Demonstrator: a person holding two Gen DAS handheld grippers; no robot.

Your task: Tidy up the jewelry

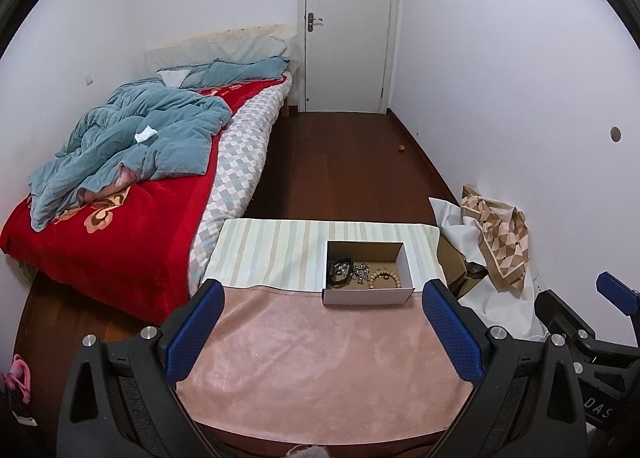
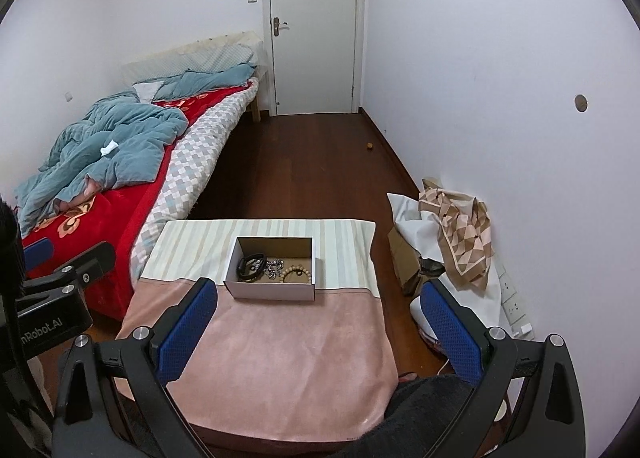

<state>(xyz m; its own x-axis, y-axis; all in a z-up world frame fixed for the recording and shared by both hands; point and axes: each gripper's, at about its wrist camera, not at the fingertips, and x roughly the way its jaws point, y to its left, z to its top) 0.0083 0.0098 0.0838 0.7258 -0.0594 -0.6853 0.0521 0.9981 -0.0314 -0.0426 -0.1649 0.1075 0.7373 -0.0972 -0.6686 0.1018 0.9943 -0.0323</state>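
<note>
A small open cardboard box (image 1: 404,264) stands on the table where the pink cloth meets the striped cloth; it also shows in the right wrist view (image 2: 272,292). Inside lie a black bracelet (image 1: 340,270), a silver chain (image 1: 361,272) and a wooden bead bracelet (image 1: 385,280); the same black bracelet (image 2: 251,262), chain (image 2: 273,266) and beads (image 2: 297,273) show in the right wrist view. My left gripper (image 1: 322,296) is open and empty, held above the pink cloth short of the box. My right gripper (image 2: 318,296) is open and empty, nearer the table's right side.
The table is covered by a pink cloth (image 1: 320,358) and a striped cloth (image 1: 272,250). A bed (image 1: 120,185) with a red blanket stands to the left. A patterned scarf (image 1: 496,234) on white fabric and a brown carton (image 2: 404,258) sit at the right wall. A door (image 1: 348,21) is at the far end.
</note>
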